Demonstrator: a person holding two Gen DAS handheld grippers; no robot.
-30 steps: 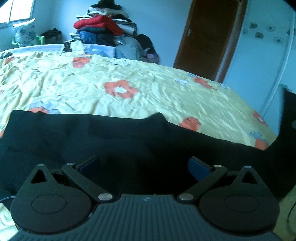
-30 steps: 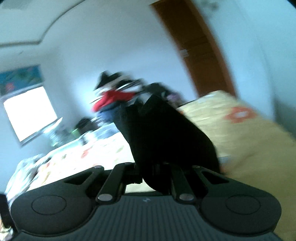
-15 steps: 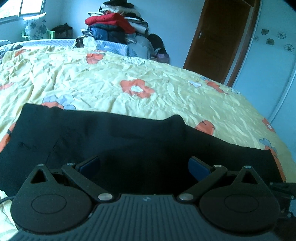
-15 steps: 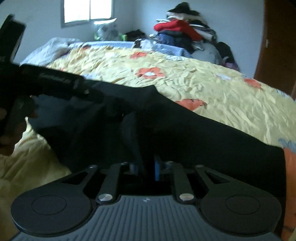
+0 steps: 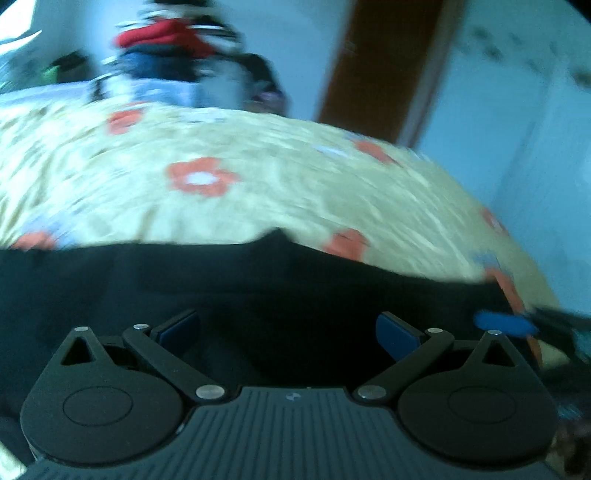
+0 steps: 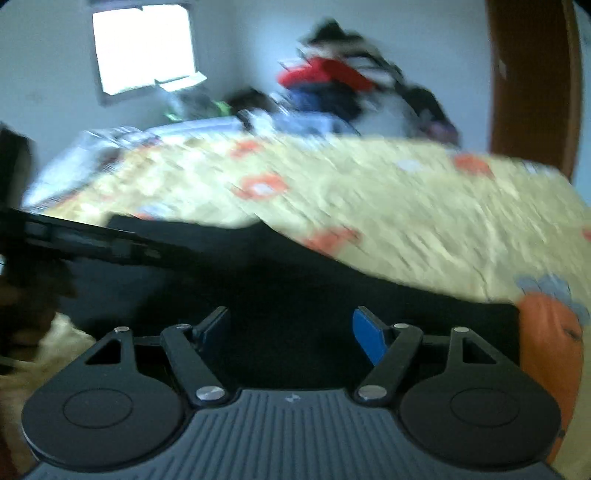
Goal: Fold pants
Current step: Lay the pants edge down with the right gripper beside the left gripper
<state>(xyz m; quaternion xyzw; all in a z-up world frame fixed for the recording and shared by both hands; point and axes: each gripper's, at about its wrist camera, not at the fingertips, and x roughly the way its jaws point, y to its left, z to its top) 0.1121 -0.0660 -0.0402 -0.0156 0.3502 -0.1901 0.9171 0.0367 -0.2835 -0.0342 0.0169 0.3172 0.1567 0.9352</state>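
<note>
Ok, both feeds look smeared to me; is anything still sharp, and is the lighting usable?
Left wrist view: bedspread, clothes pile and door are motion-smeared; only the left gripper is crisp, and the black pants read as a flat dark mass. Right wrist view: similar streaking, the window blows out white, the right gripper stays sharp. Both views bend straight edges.

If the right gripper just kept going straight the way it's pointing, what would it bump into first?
Most likely the black pants spread on the bed. The open right gripper tilts down over the dark cloth, though blur leaves depth uncertain.
</note>
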